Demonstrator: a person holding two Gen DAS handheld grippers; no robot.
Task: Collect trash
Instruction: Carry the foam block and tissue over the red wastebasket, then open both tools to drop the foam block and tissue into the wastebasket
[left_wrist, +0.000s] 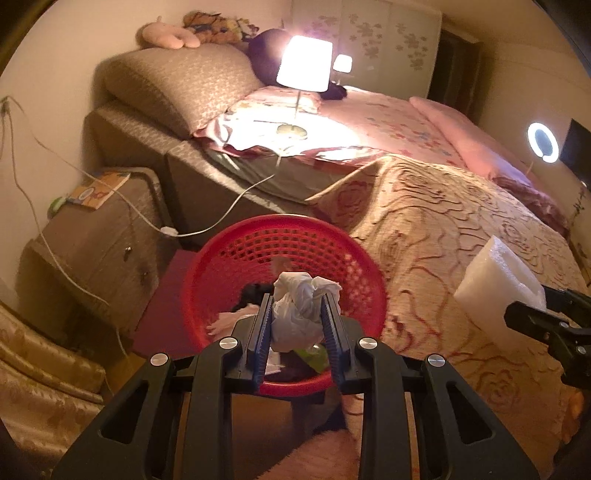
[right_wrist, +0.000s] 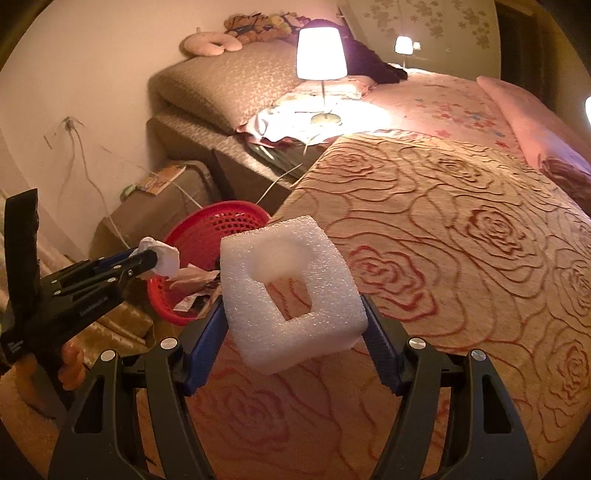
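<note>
My left gripper (left_wrist: 300, 308) is shut on a crumpled white tissue wad (left_wrist: 299, 314) and hangs over the red mesh basket (left_wrist: 258, 236), which stands on the floor beside the bed and holds several scraps of paper and wrappers. In the right wrist view that left gripper (right_wrist: 157, 258) juts in from the left with the tissue wad (right_wrist: 166, 258) at its tip, above the red mesh basket (right_wrist: 207, 236). My right gripper (right_wrist: 295, 314) is shut on a white foam block (right_wrist: 291, 291) with a cut-out hollow, held over the bedspread. In the left wrist view the foam block (left_wrist: 498, 280) appears at the right.
A bed with a rose-patterned bedspread (right_wrist: 461, 240) fills the right. A lit table lamp (left_wrist: 304, 64) stands on the bed, its cord (left_wrist: 229, 210) trailing past the basket. A brown nightstand (left_wrist: 99, 236) with a booklet sits left of the basket. A ring light (left_wrist: 542, 143) glows far right.
</note>
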